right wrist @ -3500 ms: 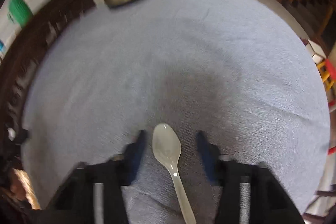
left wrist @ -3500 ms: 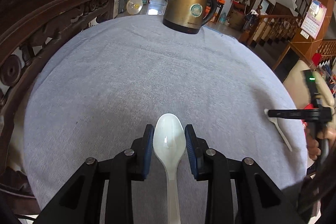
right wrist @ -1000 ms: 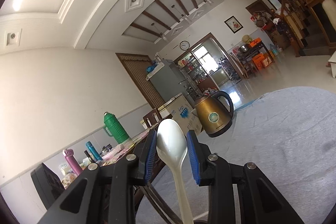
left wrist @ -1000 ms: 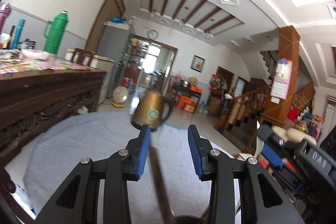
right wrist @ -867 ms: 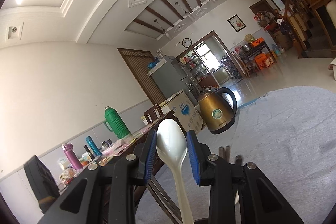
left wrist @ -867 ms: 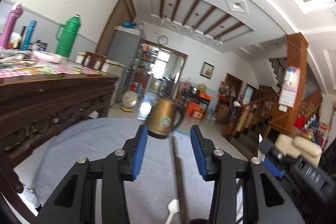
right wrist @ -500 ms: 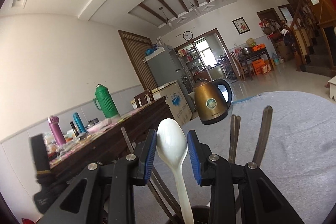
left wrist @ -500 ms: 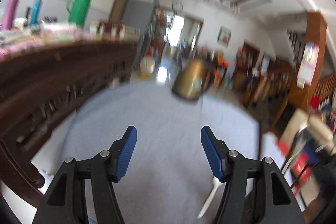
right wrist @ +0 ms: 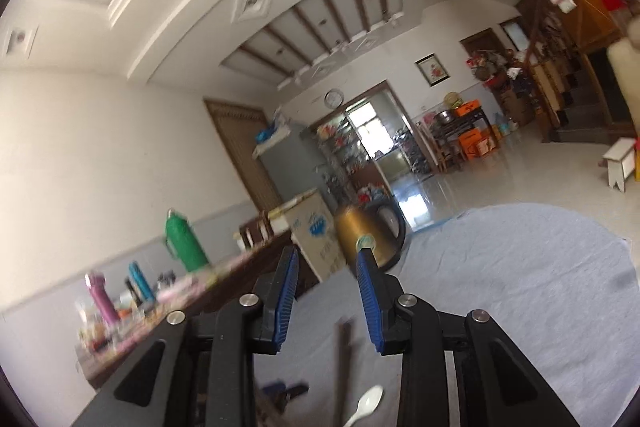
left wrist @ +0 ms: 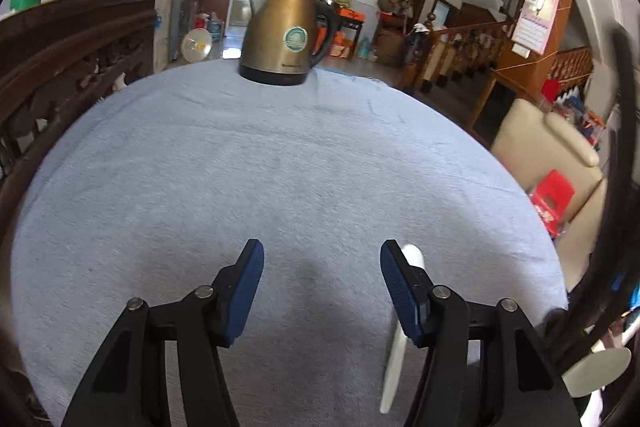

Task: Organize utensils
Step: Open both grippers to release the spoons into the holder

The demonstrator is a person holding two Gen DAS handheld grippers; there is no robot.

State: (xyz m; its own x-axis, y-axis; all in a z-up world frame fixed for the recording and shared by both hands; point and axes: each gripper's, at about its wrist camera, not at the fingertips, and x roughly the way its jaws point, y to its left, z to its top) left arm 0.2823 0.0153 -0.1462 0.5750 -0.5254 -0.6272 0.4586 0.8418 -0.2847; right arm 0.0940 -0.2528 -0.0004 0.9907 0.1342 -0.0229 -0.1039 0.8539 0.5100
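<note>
My left gripper (left wrist: pixel 322 281) is open and empty above the blue-grey tablecloth (left wrist: pixel 280 155). A white plastic spoon (left wrist: pixel 400 327) lies on the cloth just behind its right finger. At the far right edge dark sticks (left wrist: pixel 616 187) stand up, with a white spoon bowl (left wrist: pixel 596 371) beside them. My right gripper (right wrist: pixel 326 289) is open and empty, raised and tilted up toward the room. Below it a white spoon (right wrist: pixel 366 405) and a dark stick (right wrist: pixel 344 355) show, blurred.
A bronze kettle (left wrist: pixel 286 35) stands at the table's far edge; it also shows in the right wrist view (right wrist: pixel 370 237). A dark carved wooden sideboard (left wrist: pixel 60 59) runs along the left. A cream sofa (left wrist: pixel 548 151) and a red stool (left wrist: pixel 554 193) stand to the right.
My right gripper has opened and let go of the white spoon, which now sits below it. My left gripper has tilted down toward the cloth, staying open.
</note>
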